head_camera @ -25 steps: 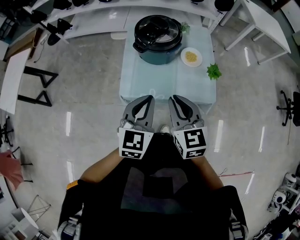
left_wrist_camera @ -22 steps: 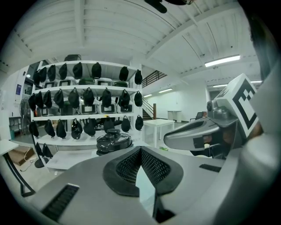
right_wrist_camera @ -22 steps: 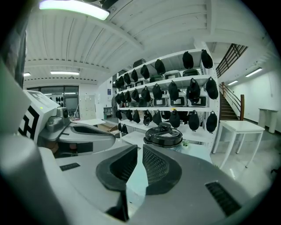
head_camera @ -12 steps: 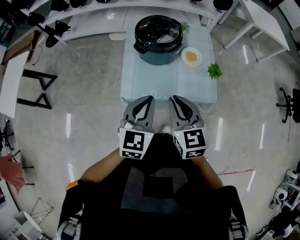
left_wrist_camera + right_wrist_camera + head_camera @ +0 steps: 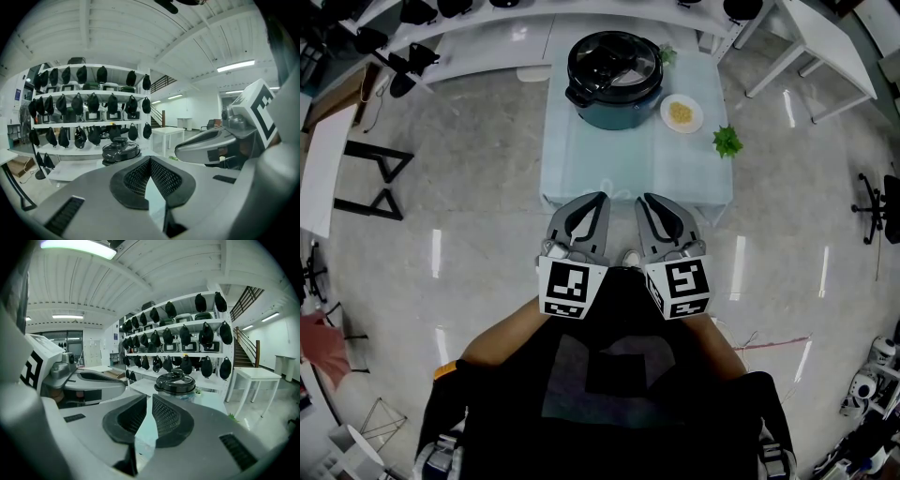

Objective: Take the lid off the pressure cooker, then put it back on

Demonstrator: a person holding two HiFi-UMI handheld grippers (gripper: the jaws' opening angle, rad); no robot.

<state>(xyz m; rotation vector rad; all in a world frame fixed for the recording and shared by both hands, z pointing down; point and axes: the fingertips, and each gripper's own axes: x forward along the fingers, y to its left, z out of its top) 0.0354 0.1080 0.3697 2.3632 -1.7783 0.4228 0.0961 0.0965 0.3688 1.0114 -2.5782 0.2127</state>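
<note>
Pressure cooker (image 5: 614, 80) stands at the far end of the table (image 5: 609, 159), lid (image 5: 614, 62) seated on top. That fits a lid never lifted or one set back, and I cannot tell which. Which way the lid's handle runs is too small to read. The cooker lies dead ahead of both my claws and well apart from them, beyond the table's near edge. Left gripper (image 5: 596, 199) sits slightly nearer its line than right gripper (image 5: 645, 201). Both claws are pressed together, pinching nothing.
</note>
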